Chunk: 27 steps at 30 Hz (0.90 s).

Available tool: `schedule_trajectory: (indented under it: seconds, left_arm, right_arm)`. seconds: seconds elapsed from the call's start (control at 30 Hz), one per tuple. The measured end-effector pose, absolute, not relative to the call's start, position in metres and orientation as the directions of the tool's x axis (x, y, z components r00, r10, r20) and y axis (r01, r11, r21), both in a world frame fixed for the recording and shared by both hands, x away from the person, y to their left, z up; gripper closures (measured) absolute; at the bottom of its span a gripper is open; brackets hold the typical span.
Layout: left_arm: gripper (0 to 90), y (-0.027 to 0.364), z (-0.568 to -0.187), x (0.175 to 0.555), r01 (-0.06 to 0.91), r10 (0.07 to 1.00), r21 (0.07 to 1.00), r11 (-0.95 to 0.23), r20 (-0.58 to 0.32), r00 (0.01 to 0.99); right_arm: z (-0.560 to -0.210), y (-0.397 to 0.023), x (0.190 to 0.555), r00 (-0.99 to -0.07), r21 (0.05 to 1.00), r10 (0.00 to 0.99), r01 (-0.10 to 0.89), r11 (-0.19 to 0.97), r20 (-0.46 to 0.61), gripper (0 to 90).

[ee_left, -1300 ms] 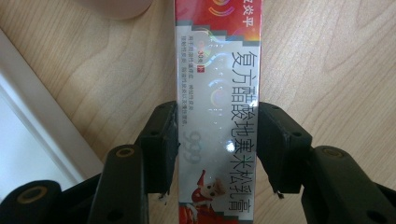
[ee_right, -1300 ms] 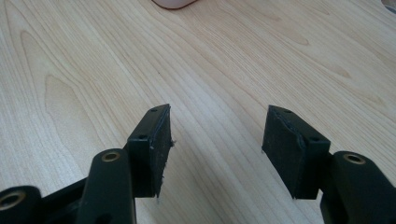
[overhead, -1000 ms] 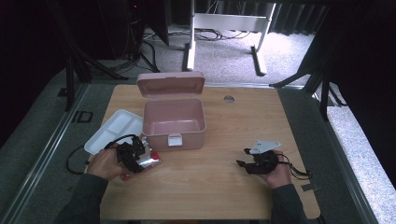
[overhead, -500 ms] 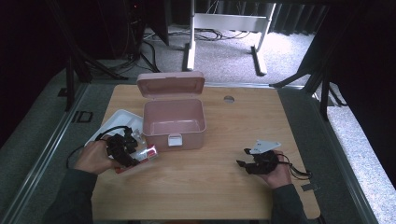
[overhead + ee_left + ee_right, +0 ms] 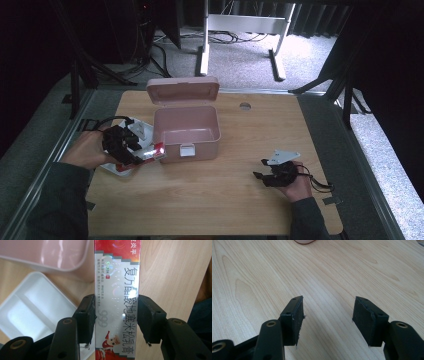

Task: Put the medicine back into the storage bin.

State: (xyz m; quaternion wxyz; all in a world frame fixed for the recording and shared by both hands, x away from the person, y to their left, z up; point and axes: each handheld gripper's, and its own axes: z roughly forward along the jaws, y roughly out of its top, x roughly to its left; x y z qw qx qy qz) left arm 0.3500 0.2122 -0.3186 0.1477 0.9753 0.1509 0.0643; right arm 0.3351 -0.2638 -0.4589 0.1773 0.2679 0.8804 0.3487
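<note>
Item: slim carton (image 5: 117, 300) of ointment, red and silver, glossy printed card with Chinese lettering and a foil sheen. Location: held above the left part of the surface (image 5: 225, 190), over the near edge of the white divided tray (image 5: 30, 312) and just left of the open pink box (image 5: 186, 131), front end pointing toward that box. Grip: pinched across its narrow width by the left gripper (image 5: 116, 317), one pad pressed to each long side, roughly at the lower third of the length. Handling, judged: light, likely a tube inside a thin card shell; stiff enough along its length, yet walls liable to dent or buckle under a hard squeeze; slick coating prone to slide or pivot between the fingers (image 5: 86, 317) if tipped steeply. Best hold: across the narrow faces nearer mid-length, moderate pressure, carton kept near level. Second tool: right gripper (image 5: 328, 320), fingers spread apart with nothing between them, low over bare wood at the near right of the surface, well apart from the carton. Box lid (image 5: 183, 90) upright at the far side, interior apparently vacant.
</note>
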Motion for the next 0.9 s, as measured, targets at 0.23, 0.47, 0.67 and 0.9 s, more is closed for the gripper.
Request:
schedule_trajectory:
  seconds: [0.23,0.47,0.67,0.9]
  left_arm:
    - [51.4,0.203,-0.292,0.36,0.24,0.281,0.283,-0.929,0.114,0.953]
    - [51.4,0.192,-0.276,0.373,0.221,0.267,0.279,-0.934,0.14,0.953]
    - [51.5,0.178,-0.273,0.392,0.21,0.259,0.277,-0.937,0.152,0.954]
    - [51.5,0.156,-0.283,0.407,0.194,0.24,0.256,-0.947,0.162,0.957]
  right_arm:
    - [-0.46,-0.263,0.335,-0.795,0.703,0.593,0.349,0.62,-0.129,41.3]
    - [-0.46,-0.264,0.335,-0.794,0.704,0.594,0.349,0.618,-0.128,41.2]
    - [-0.46,-0.263,0.335,-0.795,0.704,0.593,0.349,0.619,-0.127,41.2]
    - [-0.46,-0.263,0.335,-0.794,0.702,0.594,0.35,0.62,-0.129,41.2]
